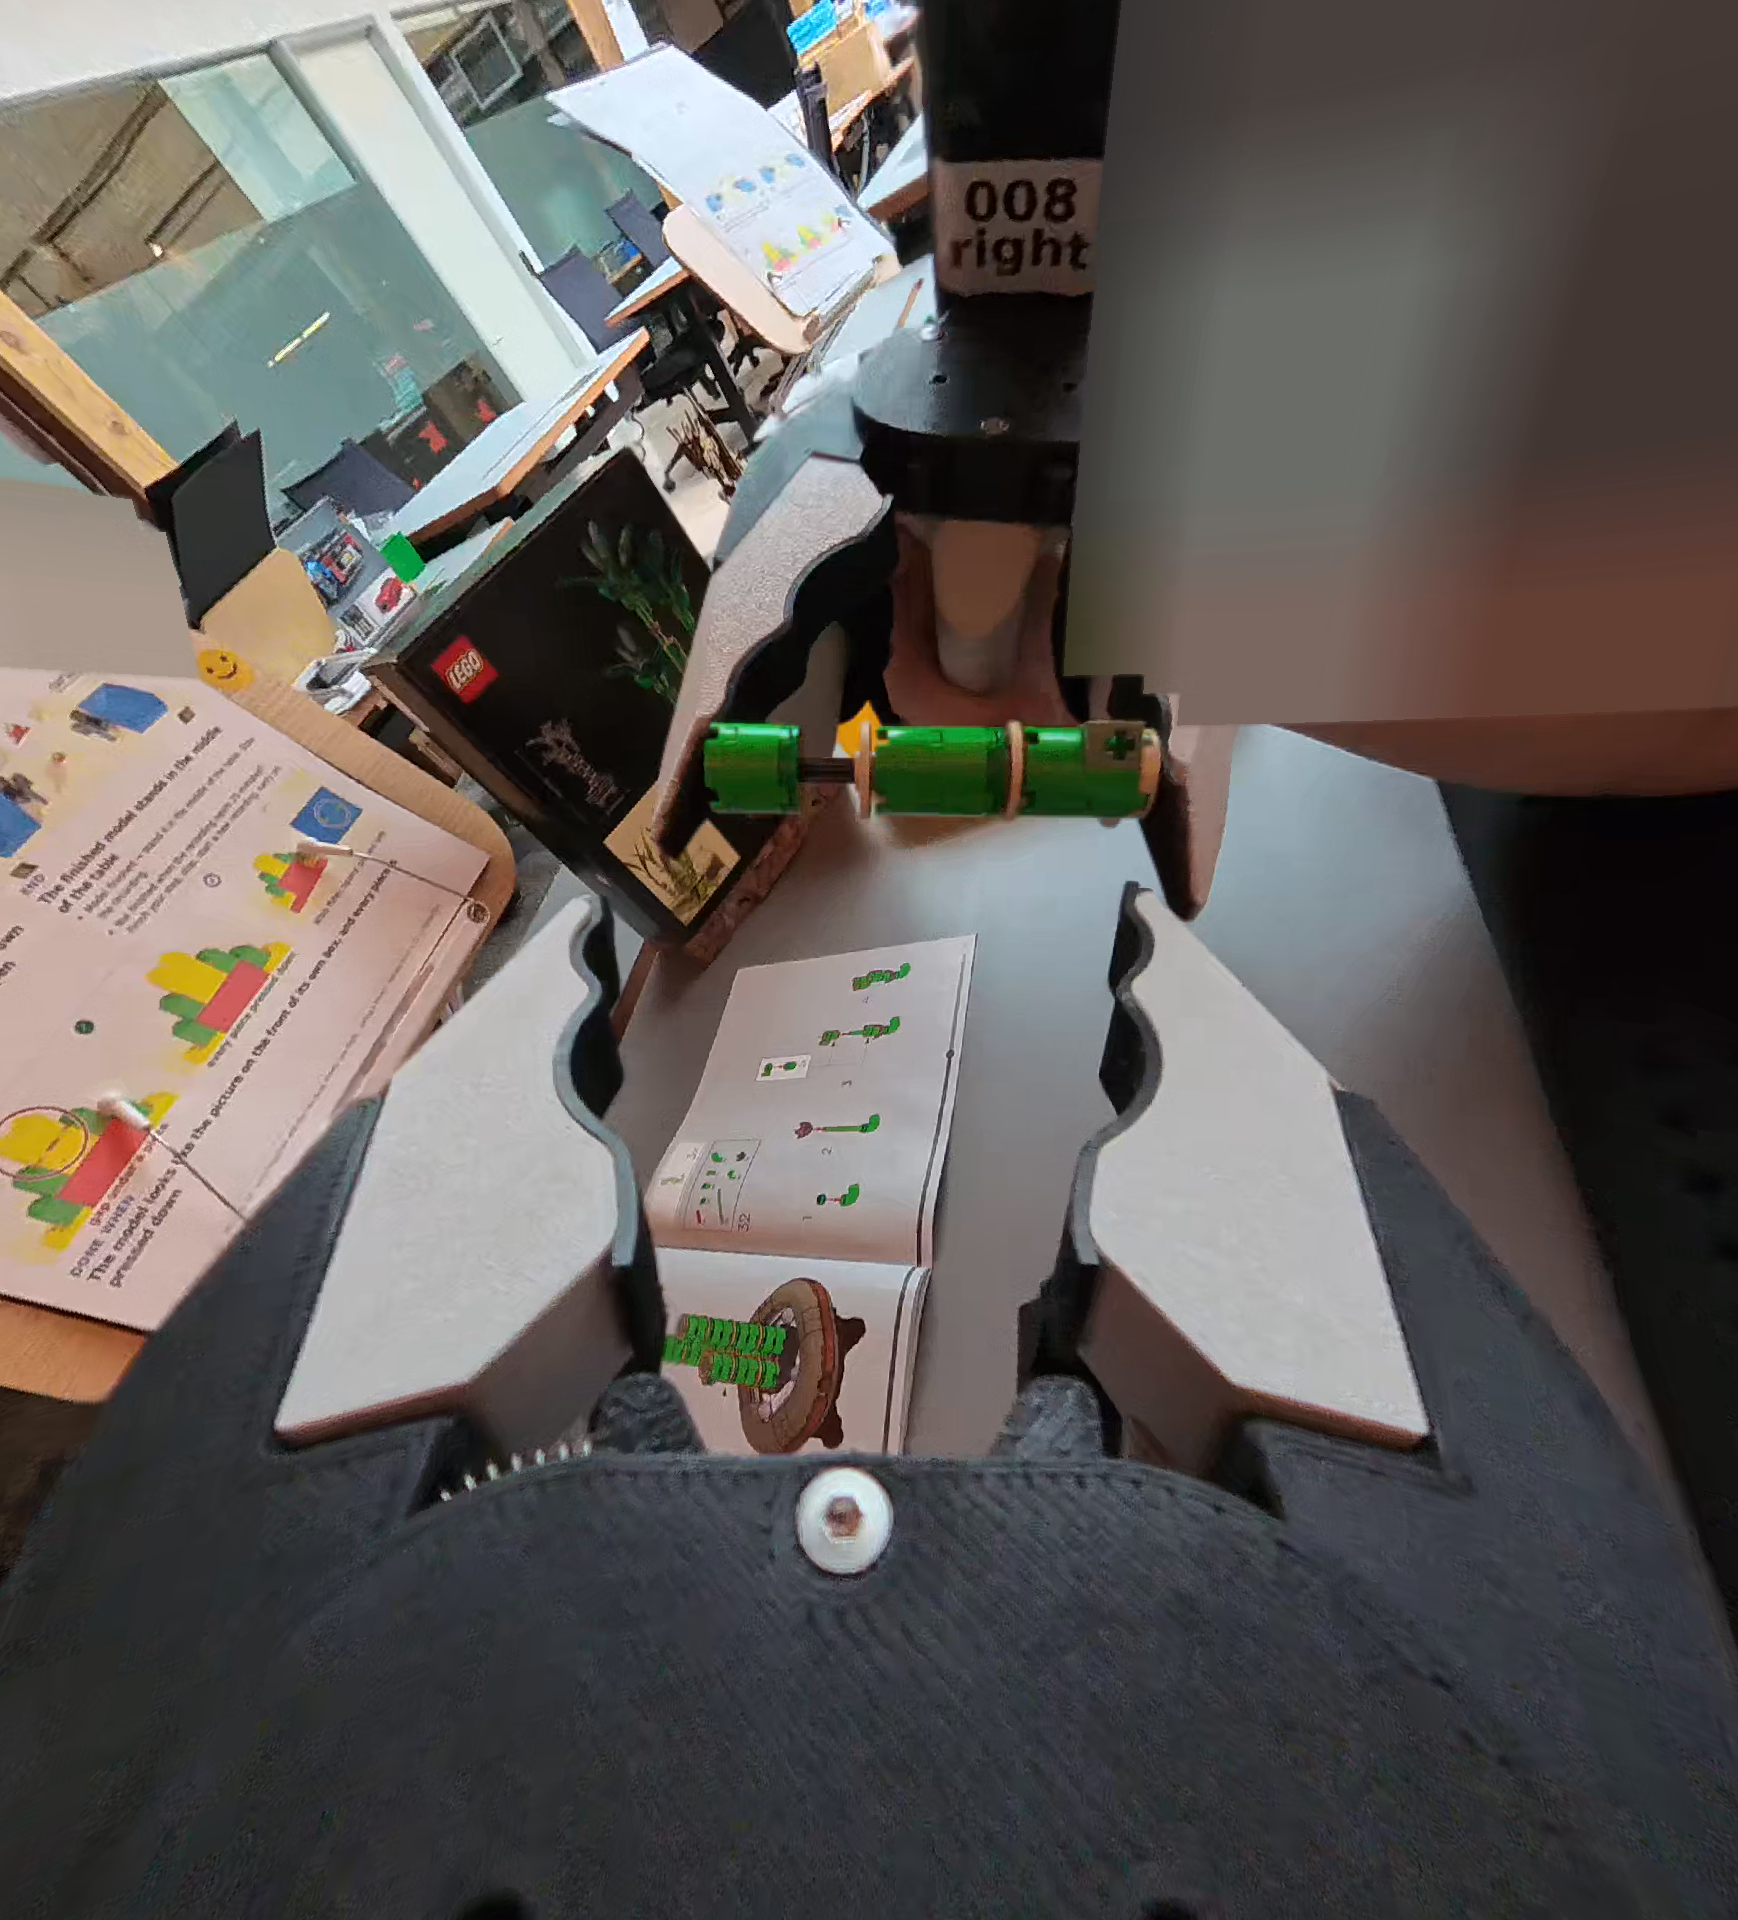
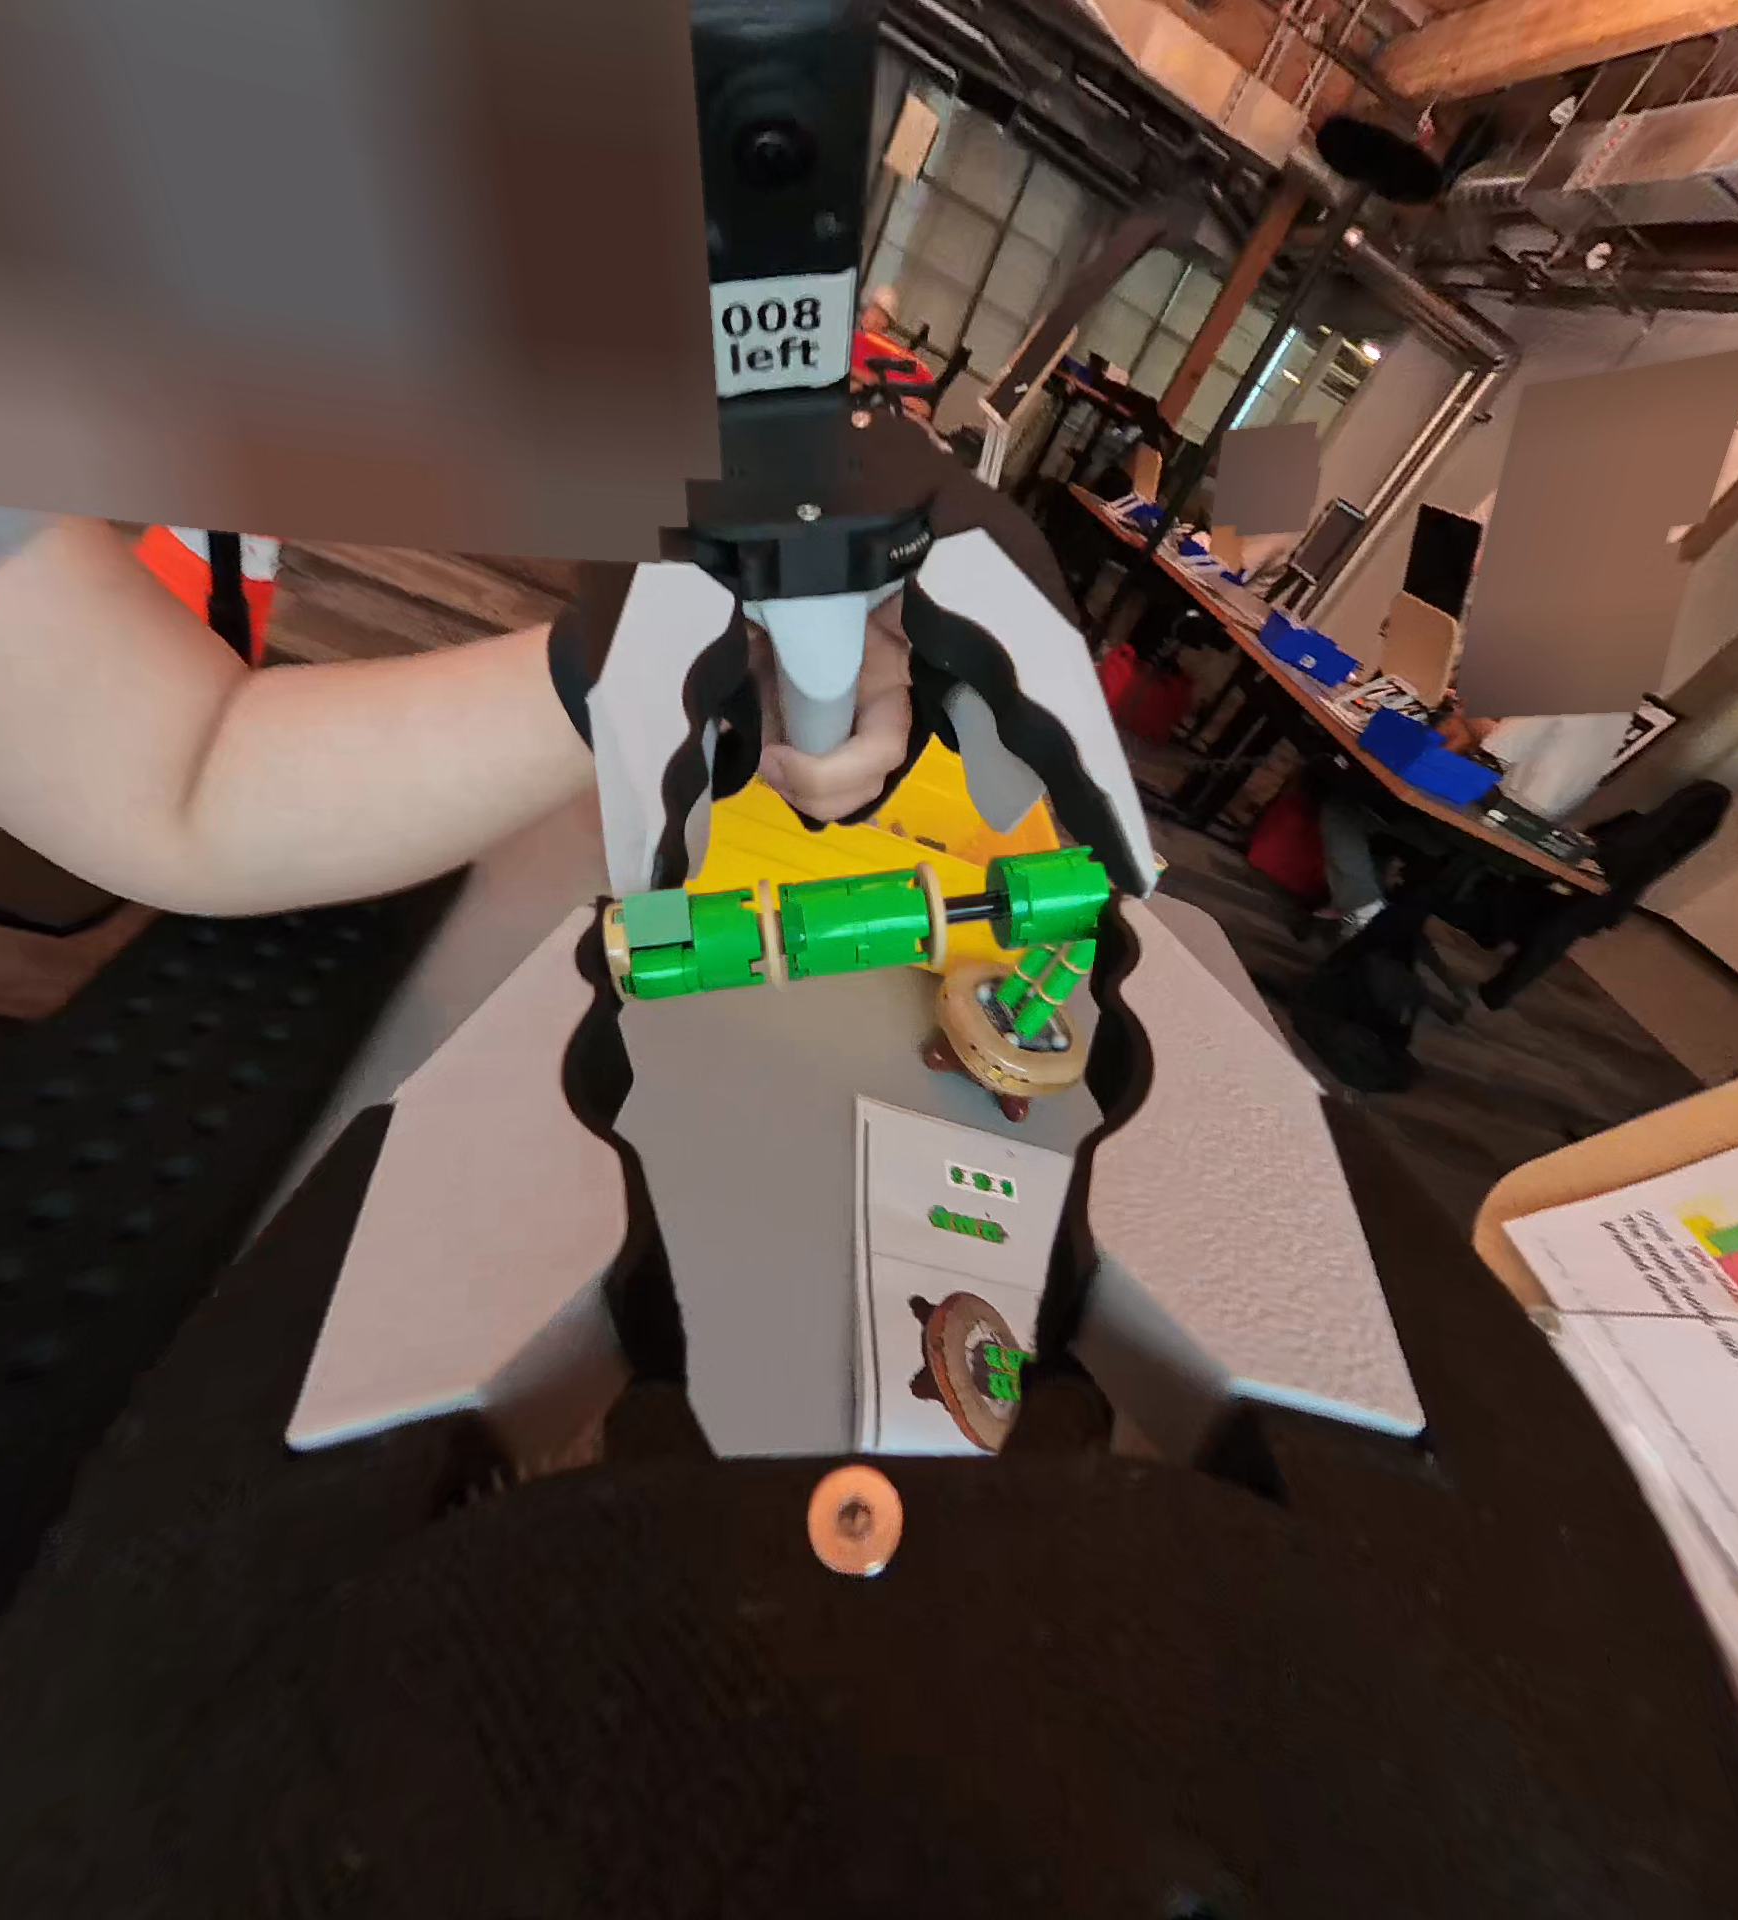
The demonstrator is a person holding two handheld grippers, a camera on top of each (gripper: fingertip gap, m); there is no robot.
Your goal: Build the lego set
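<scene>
A green bamboo stalk [image 2: 844, 925] of green segments and tan rings on a black axle is held level above the grey table [image 2: 740, 1195]. My right gripper [image 2: 860, 935] is shut on it lengthwise, one fingertip at each end. One end segment sits apart, with bare axle showing. In the left wrist view the stalk [image 1: 938, 774] spans the right gripper [image 1: 927, 831] just beyond my left gripper [image 1: 860, 904], which is open and empty. The left gripper [image 2: 891, 873] faces the right one, tips close to the stalk. A tan pot base [image 2: 1016, 1029] with short green stalks stands on the table.
An open instruction booklet [image 1: 844, 1091] lies on the table under both grippers. A black set box [image 1: 553, 707] stands behind it. A board with printed sheets [image 1: 169, 935] is at the left. A yellow tray [image 2: 771, 842] lies behind the stalk. A person's arm [image 2: 221, 748] reaches in. Left and right tips are no more than a few centimetres apart.
</scene>
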